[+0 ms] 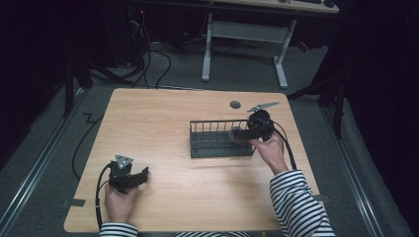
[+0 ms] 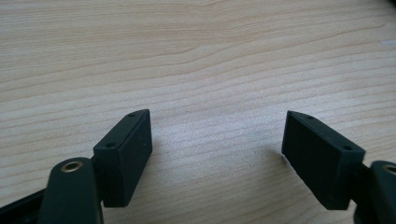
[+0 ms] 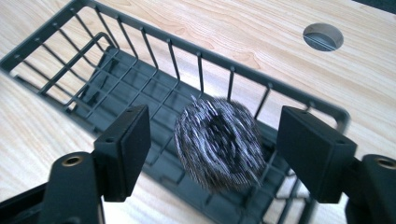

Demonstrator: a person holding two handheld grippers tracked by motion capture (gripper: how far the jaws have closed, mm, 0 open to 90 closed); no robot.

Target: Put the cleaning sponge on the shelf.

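Bare worktop (image 1: 163, 123) spreads wide around the left hand-held gripper (image 1: 129, 177). On the right, a wire basket (image 1: 217, 140) with barred walls blocks sideways entry; a steel-wool scrubber (image 3: 219, 142) occupies its near end, its far end open from above.

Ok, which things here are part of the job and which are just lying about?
In the job, as far as I can judge:
steel scourer
wire basket
right gripper, open over the basket

Just there:
left gripper, open above bare table
cable hole
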